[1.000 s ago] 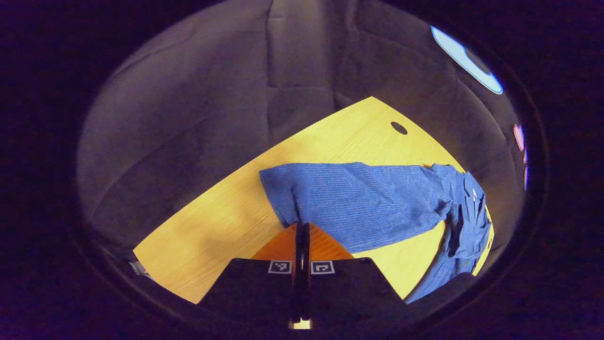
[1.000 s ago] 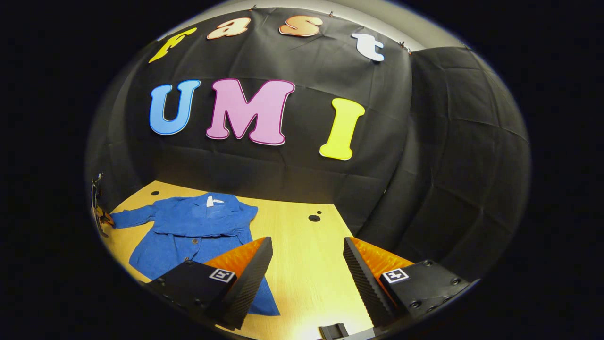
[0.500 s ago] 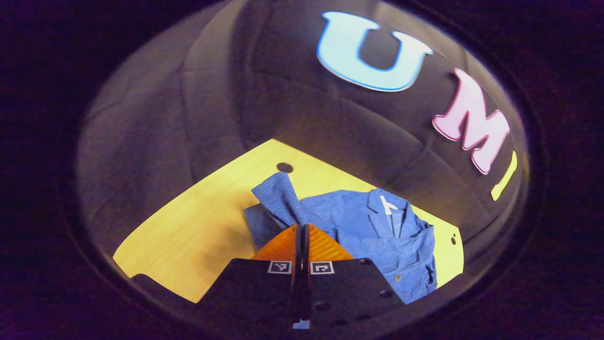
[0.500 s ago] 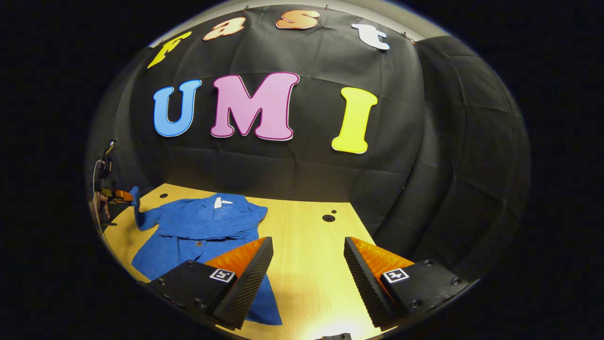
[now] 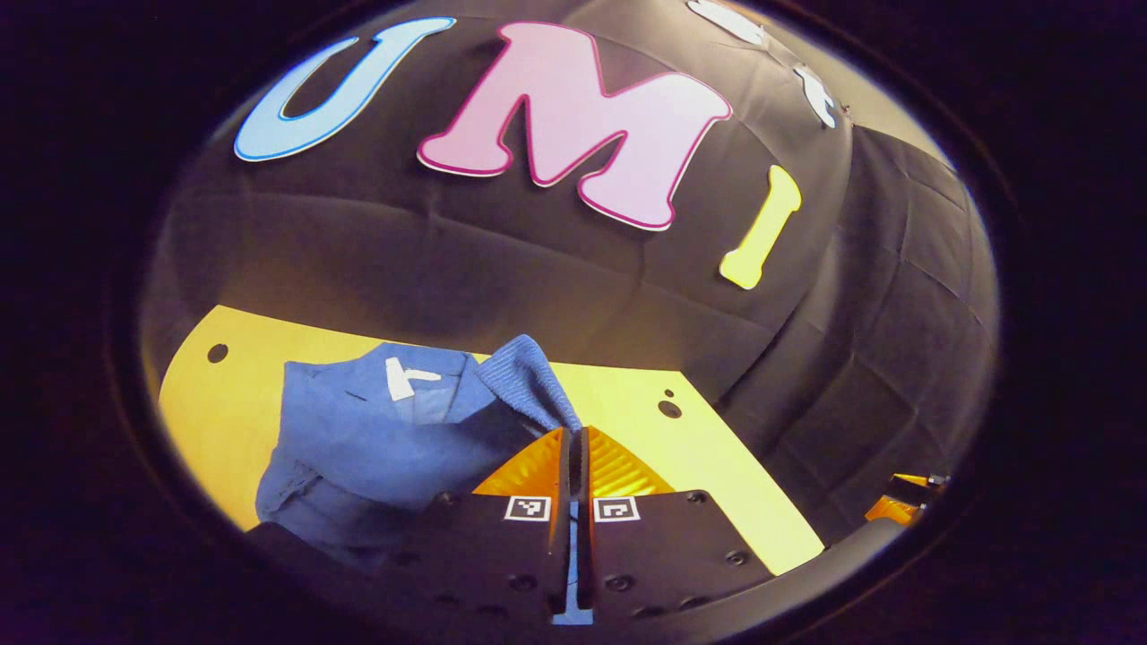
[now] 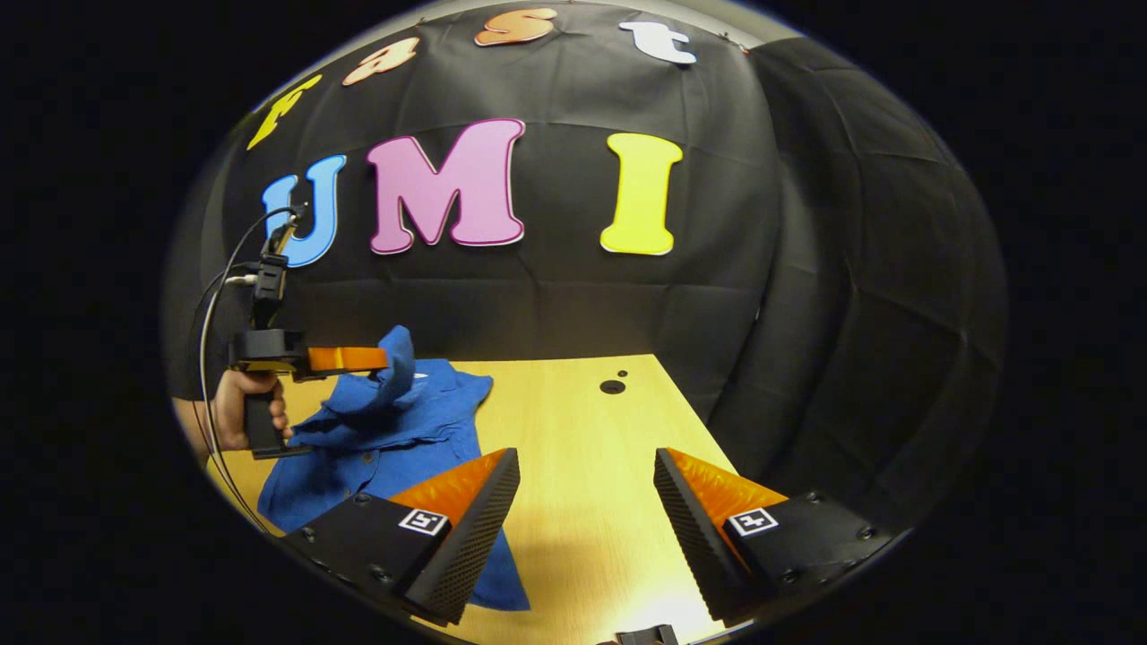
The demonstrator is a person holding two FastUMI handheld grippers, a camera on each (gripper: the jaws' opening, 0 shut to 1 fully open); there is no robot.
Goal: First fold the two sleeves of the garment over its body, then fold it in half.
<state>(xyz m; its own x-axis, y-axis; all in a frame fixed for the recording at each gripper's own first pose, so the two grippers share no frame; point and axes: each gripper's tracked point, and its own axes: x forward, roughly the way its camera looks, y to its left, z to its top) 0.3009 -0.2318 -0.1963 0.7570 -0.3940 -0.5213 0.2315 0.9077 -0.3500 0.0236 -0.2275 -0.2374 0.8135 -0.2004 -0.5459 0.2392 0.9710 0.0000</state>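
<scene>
Table: yellow wood table [image 6: 573,421] fills the low middle of both views, with a dark cloth wall behind it.
Jacket: our blue jacket [image 6: 376,439] lies flat on the table at the lower left of the right gripper view. In the left gripper view it sits at the lower left too [image 5: 358,430], with a small white tag [image 5: 399,378] at the neck.
Sleeve: one sleeve [image 6: 390,363] is lifted up off the table. Its end sticks up just above the body of the jacket.
Left gripper: our left gripper [image 5: 573,448] is pinched tight on the sleeve end. In the right gripper view we see it at the left [image 6: 381,358], with a hand [image 6: 242,408] on its handle.
Right gripper: our right gripper [image 6: 587,484] is spread wide and holds nothing. It hangs over bare table, just right of the jacket's bottom edge.
Step now: we think we are folding the first sleeve over the body.
How to do it well: we should carry the sleeve across to the middle of the chest, lower it until it lies flat, then let go. We should pull gently, so the jacket does not slide or bunch.
Watch out: if we drop it from too high, the sleeve may flop back or twist.
</scene>
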